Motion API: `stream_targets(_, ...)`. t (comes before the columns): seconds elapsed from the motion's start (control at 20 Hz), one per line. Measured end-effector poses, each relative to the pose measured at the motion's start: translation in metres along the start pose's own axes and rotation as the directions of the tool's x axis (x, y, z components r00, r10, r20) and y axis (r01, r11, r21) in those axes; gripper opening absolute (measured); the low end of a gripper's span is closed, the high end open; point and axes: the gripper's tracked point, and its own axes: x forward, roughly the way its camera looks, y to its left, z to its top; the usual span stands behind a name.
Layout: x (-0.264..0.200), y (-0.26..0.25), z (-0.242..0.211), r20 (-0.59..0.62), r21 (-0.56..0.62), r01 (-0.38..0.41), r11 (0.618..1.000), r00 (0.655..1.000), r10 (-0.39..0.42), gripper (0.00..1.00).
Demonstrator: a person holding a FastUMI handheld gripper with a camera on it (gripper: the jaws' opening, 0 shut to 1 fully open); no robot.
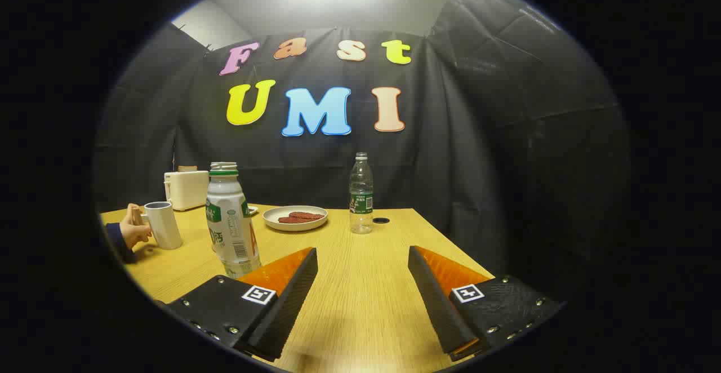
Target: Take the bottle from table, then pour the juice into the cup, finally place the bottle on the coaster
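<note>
A white bottle (230,221) with a green label and an uncapped neck stands upright on the wooden table (360,283), just ahead of my left finger and off to its left side. Its base is partly hidden by that finger. My gripper (363,260) is open, with only bare table between the fingers. A person's hand (130,227) holds a white cup (163,225) by its handle, left of the bottle. A small dark round disc (381,220), perhaps the coaster, lies flat far beyond the fingers.
A clear plastic water bottle (361,194) stands far ahead, beside the disc. A white plate (294,218) with reddish-brown food sits behind the white bottle. A cream toaster (186,189) is at the back left. The table's right edge runs close to my right finger.
</note>
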Motion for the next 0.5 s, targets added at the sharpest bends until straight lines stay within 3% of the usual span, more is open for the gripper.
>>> stream_targets(0.5, 0.0013, -0.0008, -0.0010, -0.011, 0.003, 0.008, 1.000, 1.000, -0.007, 0.98)
